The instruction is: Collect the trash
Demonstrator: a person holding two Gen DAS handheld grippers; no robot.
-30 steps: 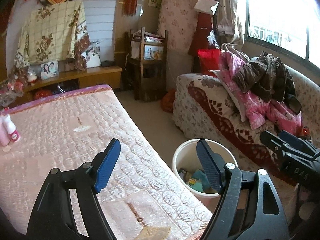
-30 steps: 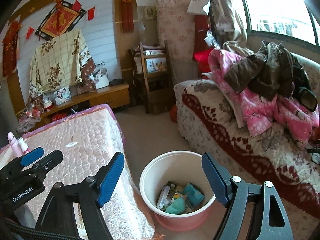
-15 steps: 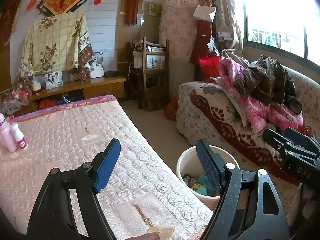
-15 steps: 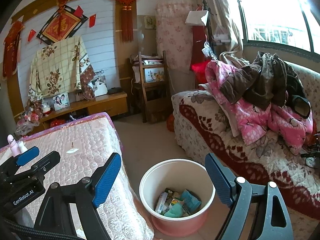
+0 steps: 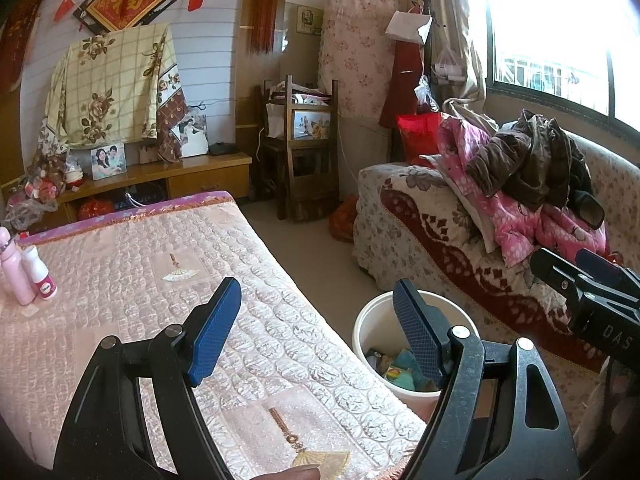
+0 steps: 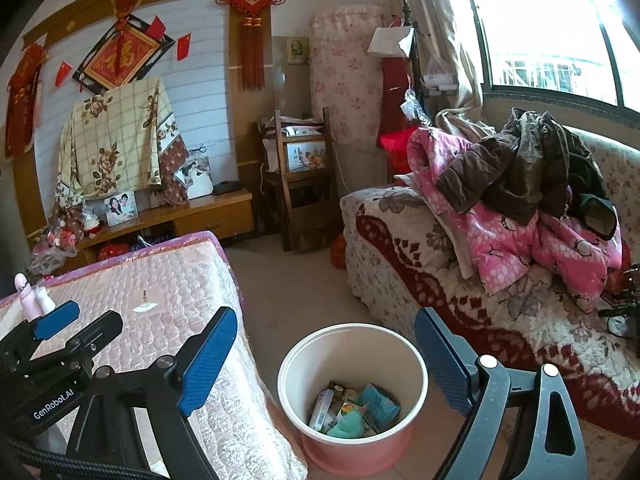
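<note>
Right wrist view: a bed, a bin and two empty grippers.
Pink bed (image 6: 120, 300) fills the left side; the trash bin (image 6: 352, 436) stands on the floor beside its edge, wrappers (image 6: 352, 408) inside. Right gripper (image 6: 326, 364) has just been opening wide, nothing between; left gripper (image 5: 316, 332) wide, empty.

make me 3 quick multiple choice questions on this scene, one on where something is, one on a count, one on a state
1. Where is the trash bin?
A. on the floor between bed and sofa
B. on the bed
C. on the sofa

2. How many bottles stand on the bed?
A. two
B. five
C. none

3. What is the right gripper holding?
A. a wrapper
B. nothing, jaws open
C. a bottle

Answers: 1 A, it sits on the floor in the gap; 2 A, a pink and a white one; 3 B, only the bin far below shows between the jaws.
</note>
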